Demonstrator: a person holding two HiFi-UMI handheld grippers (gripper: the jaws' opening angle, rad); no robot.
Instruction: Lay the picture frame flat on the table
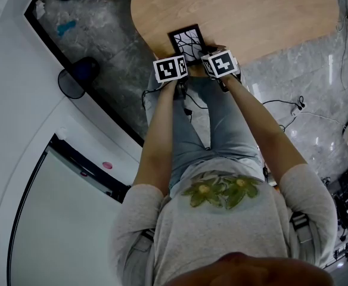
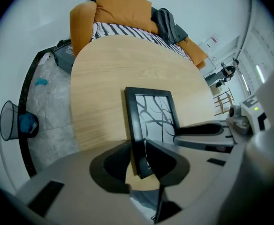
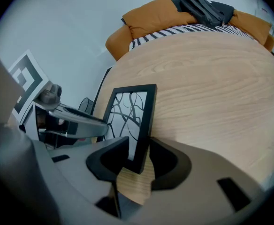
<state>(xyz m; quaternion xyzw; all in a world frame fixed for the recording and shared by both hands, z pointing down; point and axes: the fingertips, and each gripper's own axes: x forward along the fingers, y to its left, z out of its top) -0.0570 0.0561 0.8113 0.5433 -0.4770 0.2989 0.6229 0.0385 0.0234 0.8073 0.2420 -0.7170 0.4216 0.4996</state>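
Note:
A black picture frame (image 1: pixel 186 39) with a branch drawing lies flat, or nearly flat, at the near edge of the round wooden table (image 1: pixel 263 16). My left gripper (image 1: pixel 177 58) is at its near left corner. In the left gripper view the frame's (image 2: pixel 151 111) left bar sits between the jaws of the left gripper (image 2: pixel 138 158), and both pads press on it. My right gripper (image 1: pixel 213 57) is at the near right corner. In the right gripper view the frame's (image 3: pixel 130 109) right bar stands between that gripper's (image 3: pixel 139 156) jaws, with a thin gap on one side.
An orange sofa (image 2: pixel 127 13) with a striped cover and a dark bag (image 3: pixel 205 8) stands beyond the table's far side. A black mesh wastebasket (image 1: pixel 78 76) stands on the grey floor to the left. Cables (image 1: pixel 287 109) trail on the floor at the right.

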